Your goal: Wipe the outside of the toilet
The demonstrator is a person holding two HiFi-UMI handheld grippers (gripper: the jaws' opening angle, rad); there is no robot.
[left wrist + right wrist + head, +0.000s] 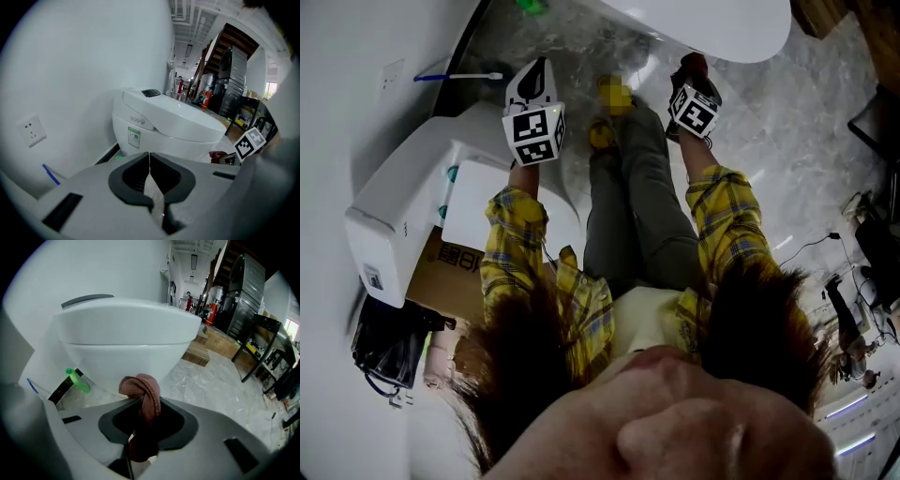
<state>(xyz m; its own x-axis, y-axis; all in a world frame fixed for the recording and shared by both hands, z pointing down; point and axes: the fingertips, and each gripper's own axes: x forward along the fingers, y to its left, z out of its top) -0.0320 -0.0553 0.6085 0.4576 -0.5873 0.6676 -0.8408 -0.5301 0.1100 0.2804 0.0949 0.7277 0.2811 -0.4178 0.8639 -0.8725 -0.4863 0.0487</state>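
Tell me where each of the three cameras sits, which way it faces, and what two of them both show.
Head view: on the person's head, looking steeply down at plaid sleeves, trousers, the left gripper and the right gripper.
Left gripper view: on the left gripper, looking along its shut, empty jaws at the toilet against the wall.
Right gripper view: on the right gripper, close to the toilet's front, its jaws clamping the cloth.
Shared: both gripper views show the toilet.
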